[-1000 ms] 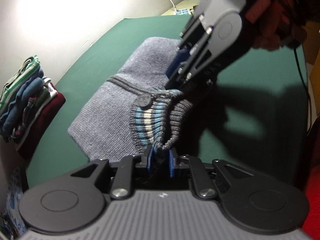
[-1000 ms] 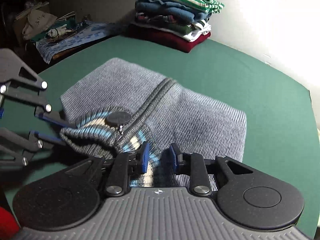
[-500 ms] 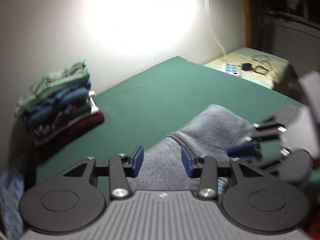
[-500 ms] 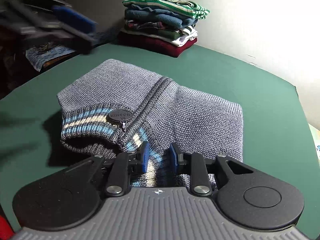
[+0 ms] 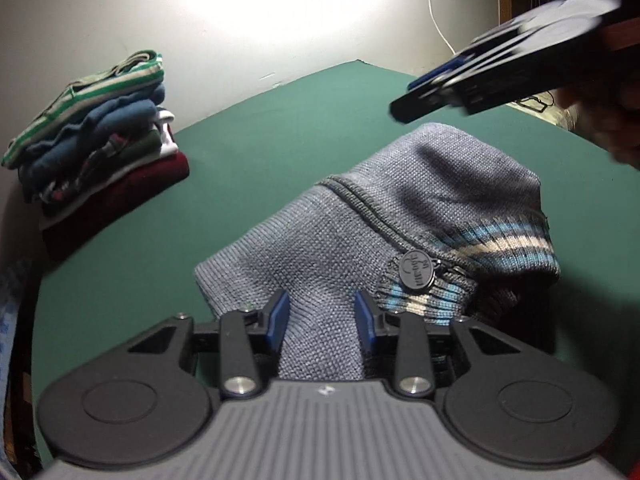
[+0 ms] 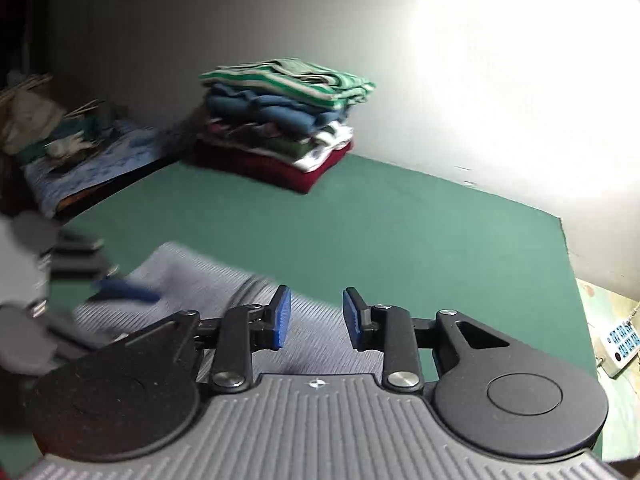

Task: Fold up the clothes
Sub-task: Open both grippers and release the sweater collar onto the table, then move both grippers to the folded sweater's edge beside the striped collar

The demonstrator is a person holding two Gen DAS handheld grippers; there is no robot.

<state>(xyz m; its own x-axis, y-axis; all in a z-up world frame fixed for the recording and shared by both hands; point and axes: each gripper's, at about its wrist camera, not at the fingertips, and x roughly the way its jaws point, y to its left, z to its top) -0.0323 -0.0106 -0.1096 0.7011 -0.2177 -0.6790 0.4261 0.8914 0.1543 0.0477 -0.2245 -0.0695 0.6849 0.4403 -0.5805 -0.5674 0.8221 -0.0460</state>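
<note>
Both grippers — left [image 5: 320, 316], right [image 6: 316, 316] — jaws spread, empty, above sweater [image 5: 360, 216].

Both wrist cameras look low across the green table [image 5: 280, 128], sharing the clothes stack [image 6: 288, 120] at ten o'clock and twelve.

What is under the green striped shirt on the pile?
Under the striped shirt lie blue clothes, some mixed pieces and a dark red one at the bottom. Their covered middles cannot be seen.

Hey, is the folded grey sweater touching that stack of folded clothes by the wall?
Apart. In the left wrist view, bare green tabletop runs between the grey sweater and the stack of folded clothes; nothing bridges them.
</note>
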